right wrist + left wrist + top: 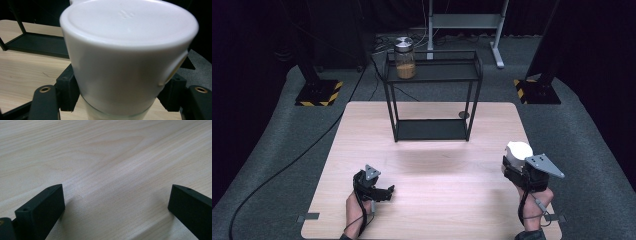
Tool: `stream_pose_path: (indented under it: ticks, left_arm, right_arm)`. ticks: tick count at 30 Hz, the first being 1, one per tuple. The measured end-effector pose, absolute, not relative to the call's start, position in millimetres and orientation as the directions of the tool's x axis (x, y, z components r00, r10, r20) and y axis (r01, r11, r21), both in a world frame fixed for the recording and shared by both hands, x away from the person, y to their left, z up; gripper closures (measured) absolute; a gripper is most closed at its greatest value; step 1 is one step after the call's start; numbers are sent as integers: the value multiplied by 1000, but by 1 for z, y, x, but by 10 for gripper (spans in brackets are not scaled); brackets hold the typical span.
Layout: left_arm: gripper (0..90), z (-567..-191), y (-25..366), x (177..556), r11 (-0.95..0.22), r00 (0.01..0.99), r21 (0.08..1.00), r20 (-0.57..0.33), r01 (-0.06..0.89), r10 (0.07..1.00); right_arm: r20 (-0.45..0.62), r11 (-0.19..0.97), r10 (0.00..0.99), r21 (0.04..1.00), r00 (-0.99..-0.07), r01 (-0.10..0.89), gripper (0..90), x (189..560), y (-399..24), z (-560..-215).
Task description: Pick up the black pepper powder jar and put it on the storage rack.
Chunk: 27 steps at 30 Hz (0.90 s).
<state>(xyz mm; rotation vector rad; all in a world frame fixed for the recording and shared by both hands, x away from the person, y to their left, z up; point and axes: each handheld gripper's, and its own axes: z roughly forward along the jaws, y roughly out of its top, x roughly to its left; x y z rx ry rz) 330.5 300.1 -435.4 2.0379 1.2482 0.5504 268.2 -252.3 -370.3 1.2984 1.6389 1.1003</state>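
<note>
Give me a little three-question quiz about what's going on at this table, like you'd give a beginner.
1. True or false: the right tongs are shut on the white-capped container.
2. What stands on the top level of the black shelf rack?
A. a glass jar with a metal lid
B. a white-capped container
C. nothing
3. In what state are the left tongs, and what lies between their jaws?

Key:
1. True. Both jaws press on the container's sides.
2. A. The glass jar holds something tan in its lower part.
3. Open. Their jaws stand wide apart, with just the bare wooden table between them.
</note>
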Motion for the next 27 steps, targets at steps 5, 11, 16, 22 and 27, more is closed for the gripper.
stream_pose_path:
  ticks: [5, 11, 16, 22, 27]
  left_arm:
    - [4, -435, 300, 331, -313, 452, 731, 7, 607, 892]
    - [4, -435, 300, 331, -312, 452, 731, 7, 607, 892]
    - [4, -435, 300, 330, -313, 452, 731, 7, 607, 892]
    - [4, -435, 300, 331, -313, 452, 731, 7, 606, 892]
    - [4, -435, 300, 330, -313, 452, 731, 7, 606, 892]
  right_arm:
    - [-55, 119, 977, 941, -205, 316, 294, 269, -250, -365]
    - [-65, 131, 974, 944, -219, 301, 294, 270, -247, -358]
    - [-76, 142, 970, 948, -230, 286, 295, 271, -245, -353]
    - [-88, 158, 965, 947, -247, 279, 294, 274, -242, -347]
    - [-93, 164, 962, 948, -257, 274, 294, 276, -238, -343]
